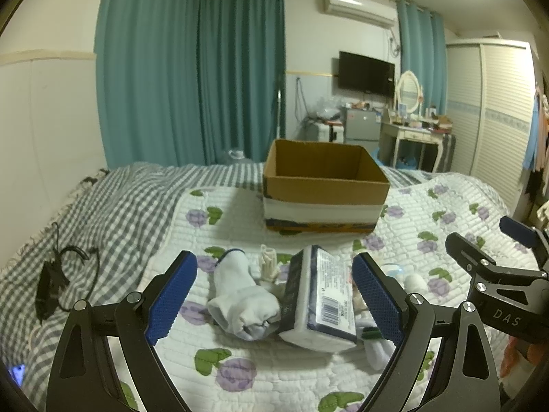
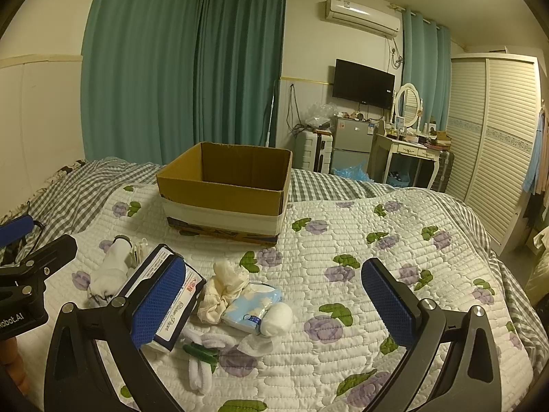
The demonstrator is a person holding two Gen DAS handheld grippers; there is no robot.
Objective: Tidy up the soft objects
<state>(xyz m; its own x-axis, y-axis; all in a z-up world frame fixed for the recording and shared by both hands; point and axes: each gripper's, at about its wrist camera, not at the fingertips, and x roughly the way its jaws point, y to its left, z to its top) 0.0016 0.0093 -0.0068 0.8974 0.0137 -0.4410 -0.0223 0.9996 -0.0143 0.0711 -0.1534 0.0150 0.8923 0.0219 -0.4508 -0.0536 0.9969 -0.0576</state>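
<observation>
Soft things heaped on the bed, both grippers spread wide.
Left gripper (image 1: 274, 295) jaws frame the tissue pack (image 1: 320, 300) and rolled sock (image 1: 242, 304); right gripper (image 2: 274, 304) jaws gape over the blue packet (image 2: 252, 304), near the cardboard box (image 2: 223, 192).

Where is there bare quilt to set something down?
Free: the floral quilt right of the brown cardboard box, and the strip between box and pile. Crowded: around the dark tissue pack and rolled white sock.
</observation>
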